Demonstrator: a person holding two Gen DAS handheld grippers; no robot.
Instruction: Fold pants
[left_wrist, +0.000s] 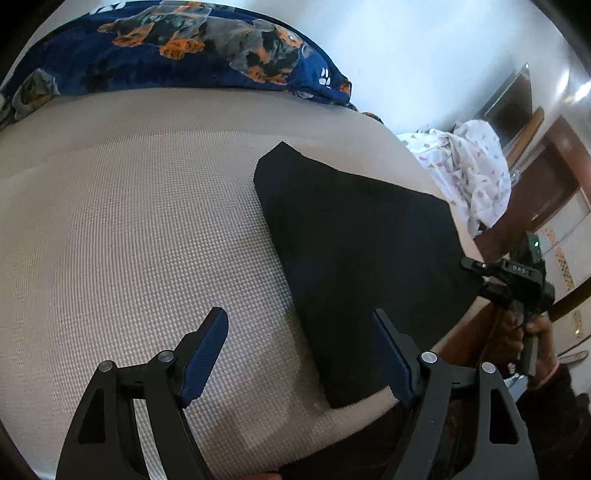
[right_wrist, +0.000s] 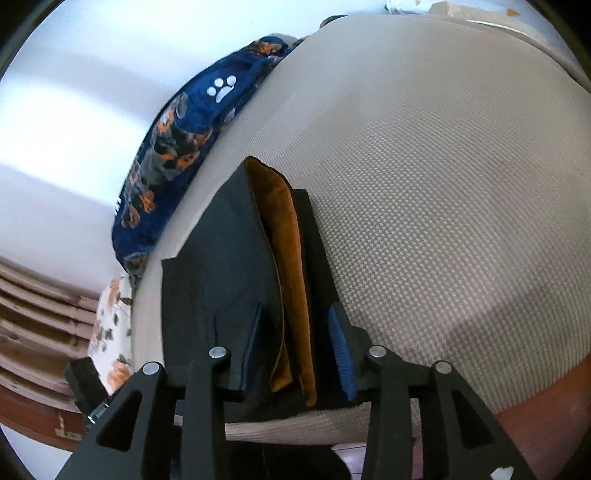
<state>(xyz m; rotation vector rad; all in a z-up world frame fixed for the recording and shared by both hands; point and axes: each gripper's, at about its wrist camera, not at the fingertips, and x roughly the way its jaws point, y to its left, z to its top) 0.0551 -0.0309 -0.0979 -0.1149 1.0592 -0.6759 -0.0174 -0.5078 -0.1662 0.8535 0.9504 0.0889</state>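
Jaws wide on the left gripper (left_wrist: 299, 354), hovering empty over the mattress (left_wrist: 129, 221). Right gripper (right_wrist: 299, 343) stands partly parted, straddling the folded pants' (right_wrist: 236, 266) near edge, pads not clearly pressing. Pants lie by the mattress's near edge.

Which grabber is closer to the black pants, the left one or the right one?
Right. The right gripper has its fingers on either side of the folded pants at their near edge. The left gripper hangs open, mostly over bare mattress beside the pants.
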